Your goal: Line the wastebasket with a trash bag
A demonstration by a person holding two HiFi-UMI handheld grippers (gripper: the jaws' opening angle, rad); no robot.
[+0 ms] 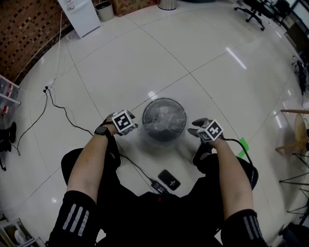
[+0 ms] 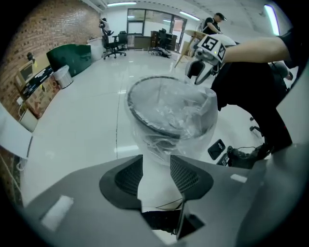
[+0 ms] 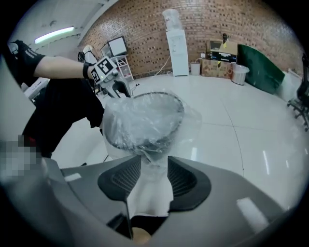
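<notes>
A round dark mesh wastebasket (image 1: 164, 118) stands on the white floor between my two grippers. A clear trash bag (image 1: 150, 137) lines it and is folded down over the rim, with loose plastic hanging round the outside. My left gripper (image 1: 130, 126) is at the basket's left side, open; in the left gripper view the jaws (image 2: 156, 166) stand apart just short of the bag (image 2: 169, 140), with floor showing between them. My right gripper (image 1: 195, 129) is at the right side, open; in the right gripper view (image 3: 153, 166) a fold of bag (image 3: 154, 154) hangs loosely at the jaw tips, unpinched.
A black phone-like device (image 1: 169, 179) and a cable (image 1: 137, 168) lie on the floor near the person's knees. A green tape mark (image 1: 243, 144) sits to the right. A water dispenser (image 1: 79, 14) stands far left, a wooden chair (image 1: 294, 132) far right.
</notes>
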